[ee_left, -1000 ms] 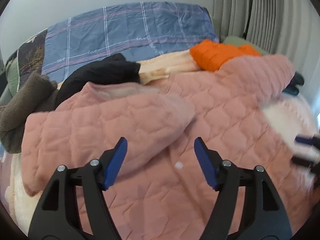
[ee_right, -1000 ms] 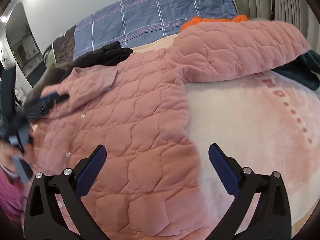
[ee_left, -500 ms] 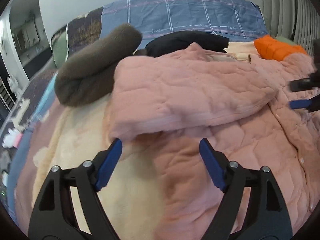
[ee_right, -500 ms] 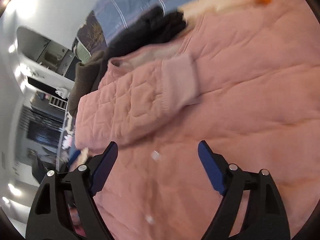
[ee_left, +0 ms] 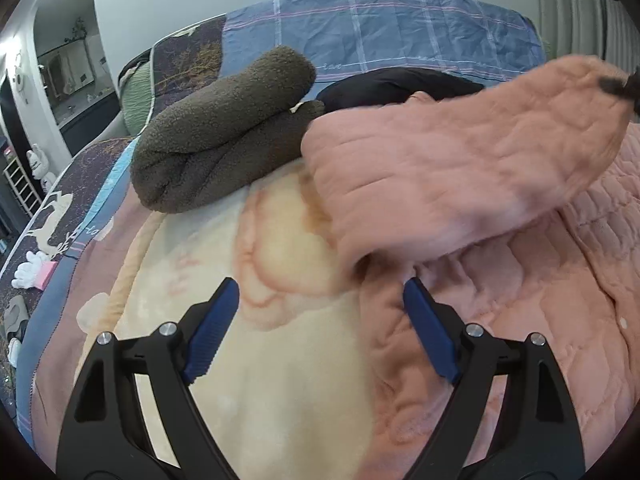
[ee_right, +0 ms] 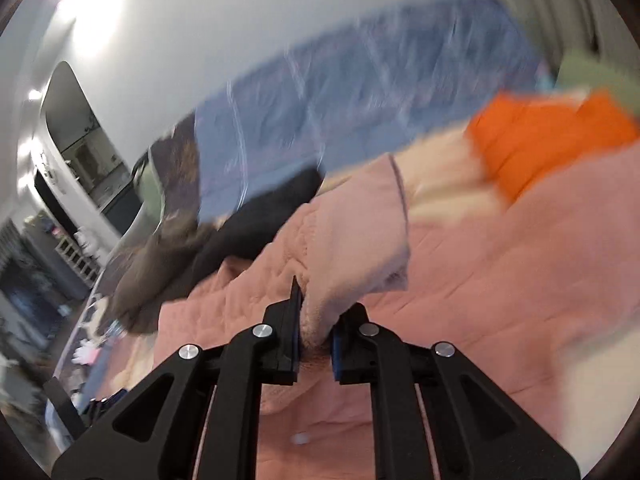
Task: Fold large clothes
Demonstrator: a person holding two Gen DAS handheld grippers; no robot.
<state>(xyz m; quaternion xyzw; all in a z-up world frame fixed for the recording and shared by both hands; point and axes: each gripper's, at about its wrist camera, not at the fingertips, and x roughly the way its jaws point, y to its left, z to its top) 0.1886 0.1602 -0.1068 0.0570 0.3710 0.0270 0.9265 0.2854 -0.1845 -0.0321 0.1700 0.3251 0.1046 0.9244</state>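
A pink quilted jacket [ee_left: 520,320] lies spread on the bed, also in the right wrist view [ee_right: 500,264]. Its sleeve [ee_left: 460,168] is lifted off the body and stretched toward the upper right. My right gripper [ee_right: 320,312] is shut on the sleeve's cuff [ee_right: 360,240]; it shows as a dark tip [ee_left: 628,88] in the left wrist view. My left gripper [ee_left: 319,286] hangs low over the jacket's left edge, its jaws opening. The jacket's edge lies between the pads, which do not press on it.
A cream blanket [ee_left: 260,360] covers the bed under the jacket. A brown fleece garment [ee_left: 216,140] and a black garment [ee_left: 400,84] lie behind. An orange garment [ee_right: 540,136] sits far right, a blue plaid cover [ee_left: 400,32] at the head. The bed's edge runs at the left.
My right gripper closed on the sleeve cuff and raised it off the jacket. My left gripper swung left to the jacket's edge and its jaws spread wider.
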